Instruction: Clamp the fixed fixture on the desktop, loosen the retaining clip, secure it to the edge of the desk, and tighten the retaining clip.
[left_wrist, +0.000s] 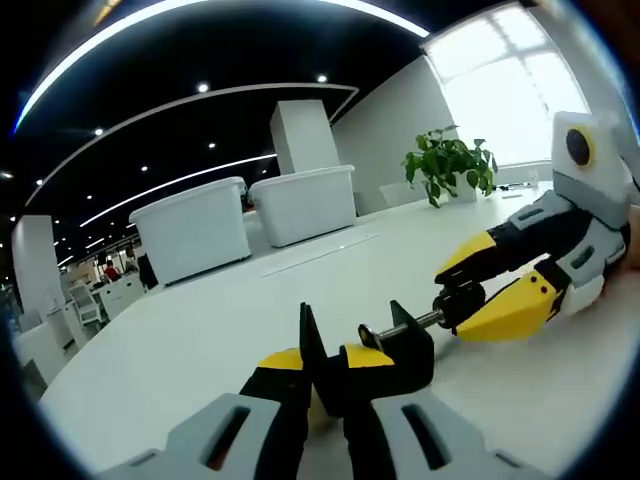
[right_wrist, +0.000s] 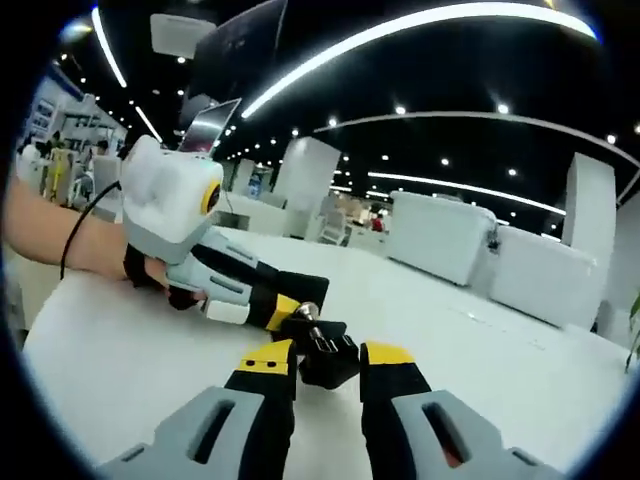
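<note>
A black C-clamp fixture (left_wrist: 398, 358) with a silver screw (left_wrist: 402, 327) sits just above the white desktop (left_wrist: 200, 340). My left gripper (left_wrist: 328, 350) is shut on its body, and the jaws stand close together. My right gripper (left_wrist: 462, 292) reaches in from the right, its yellow-and-black jaws closed around the screw's black knob (left_wrist: 450, 300). In the right gripper view the knob (right_wrist: 328, 362) is held between my right gripper (right_wrist: 328, 352) jaws. The left gripper (right_wrist: 288, 312) comes in from the left, held by a person's hand.
Two white bins (left_wrist: 195, 230) (left_wrist: 305, 205) stand at the far side of the desk, and a potted plant (left_wrist: 450, 165) stands by the window. The person's forearm (right_wrist: 50, 235) and a black cable (right_wrist: 85, 215) lie at the left of the desktop (right_wrist: 120, 370).
</note>
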